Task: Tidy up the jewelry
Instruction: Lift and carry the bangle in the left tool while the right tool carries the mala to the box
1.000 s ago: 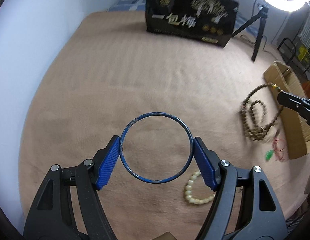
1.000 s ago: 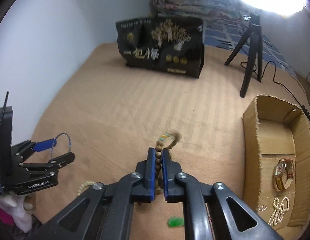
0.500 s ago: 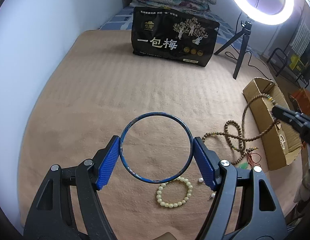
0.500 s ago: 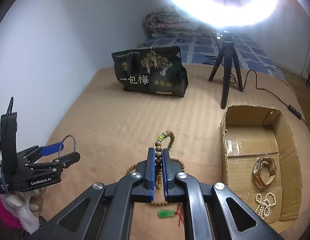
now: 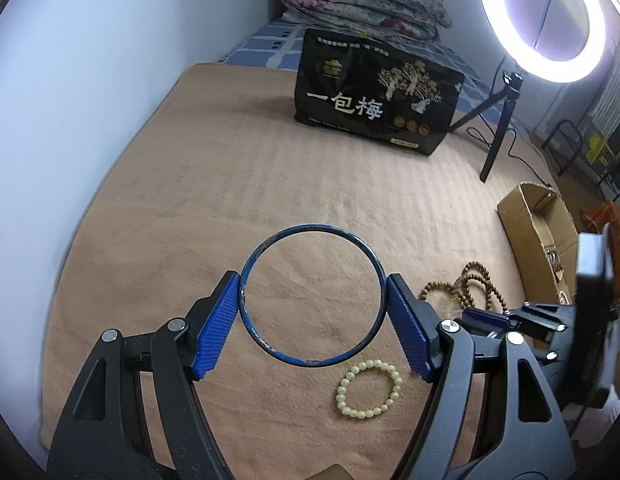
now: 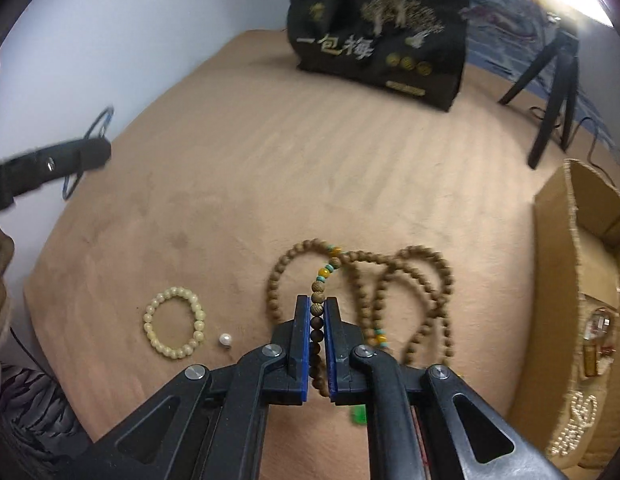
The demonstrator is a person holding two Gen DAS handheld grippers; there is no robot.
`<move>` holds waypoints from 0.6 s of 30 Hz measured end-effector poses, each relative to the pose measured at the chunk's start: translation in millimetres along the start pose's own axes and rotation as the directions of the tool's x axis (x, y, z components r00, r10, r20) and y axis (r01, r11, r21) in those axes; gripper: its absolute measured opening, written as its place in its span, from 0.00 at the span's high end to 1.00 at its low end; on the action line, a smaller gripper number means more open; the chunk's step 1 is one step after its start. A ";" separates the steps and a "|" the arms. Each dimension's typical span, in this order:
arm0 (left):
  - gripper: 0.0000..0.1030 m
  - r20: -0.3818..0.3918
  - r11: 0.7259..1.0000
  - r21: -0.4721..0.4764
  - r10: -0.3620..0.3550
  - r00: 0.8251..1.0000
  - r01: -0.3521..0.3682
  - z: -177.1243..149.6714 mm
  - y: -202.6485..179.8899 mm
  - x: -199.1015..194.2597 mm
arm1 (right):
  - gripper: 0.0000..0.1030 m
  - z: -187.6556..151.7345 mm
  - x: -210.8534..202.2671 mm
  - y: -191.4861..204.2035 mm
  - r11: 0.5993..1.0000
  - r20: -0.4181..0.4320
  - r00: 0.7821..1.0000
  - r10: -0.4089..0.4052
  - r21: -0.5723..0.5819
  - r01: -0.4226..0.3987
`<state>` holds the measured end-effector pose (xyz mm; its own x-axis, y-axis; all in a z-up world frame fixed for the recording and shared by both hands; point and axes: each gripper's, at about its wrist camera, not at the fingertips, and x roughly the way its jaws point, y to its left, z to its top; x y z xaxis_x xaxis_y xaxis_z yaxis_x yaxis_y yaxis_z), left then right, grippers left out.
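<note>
the left gripper (image 5: 313, 308) holds the blue bangle (image 5: 312, 297) clamped across its width between the blue pads, clear above the tan blanket (image 5: 229, 184). below and just right of it lies the pale bracelet (image 5: 370, 388), flat on the blanket; a loose pearl (image 6: 225, 340) sits just beside that bracelet in the right wrist view. further right, the right gripper (image 6: 317, 322) is low over the blanket with the wooden mala (image 6: 362, 296) strung between its jaws — these have just been opening, and a thin gap now shows beside the beads, so the grip looks loosened, not tight. the strand runs along the fingers and away from them, its loops spread flat ahead and to the right, toward the box (image 6: 566, 264). that is what the next move likely turns on: the box sits to the right of the mala, near the right gripper and well apart from the left, so the right hand is the better placed to carry beads there. a watch (image 6: 598, 336) and a pearl string (image 6: 574, 428) already lie inside. a green pendant (image 6: 358, 416) peeks out under the right gripper. at the far edge stand a black bag (image 5: 378, 112), folded quilts (image 5: 362, 12) and, rightmost, a lit ring light (image 5: 550, 20) on a tripod.
</note>
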<state>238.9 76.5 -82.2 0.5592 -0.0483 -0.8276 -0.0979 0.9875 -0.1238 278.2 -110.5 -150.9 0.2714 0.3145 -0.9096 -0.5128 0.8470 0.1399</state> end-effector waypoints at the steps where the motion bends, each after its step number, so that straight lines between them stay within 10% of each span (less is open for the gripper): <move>1: 0.27 0.001 1.000 -0.002 0.000 1.000 0.000 0.4 1.3 -0.7 | 0.74 0.2 3.6 1.7 1.000 -0.008 1.000 0.006 -0.007 -0.006; 13: 0.27 -0.002 1.000 -0.025 0.010 1.000 -0.010 0.7 16.2 -1.6 | 0.66 -6.4 30.7 21.5 0.993 -0.058 0.995 -0.076 -0.099 0.070; 18: 0.27 -0.001 1.000 -0.012 0.016 1.000 -0.016 -0.4 12.9 -1.5 | 0.96 -4.5 30.1 19.1 0.992 -0.054 0.993 -0.102 -0.083 0.097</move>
<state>236.4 89.2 -82.8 0.5568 -0.0324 -0.8300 -0.1167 0.9863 -0.1168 272.9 -86.8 -177.3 0.2780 0.2035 -0.9388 -0.5502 0.8348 0.0180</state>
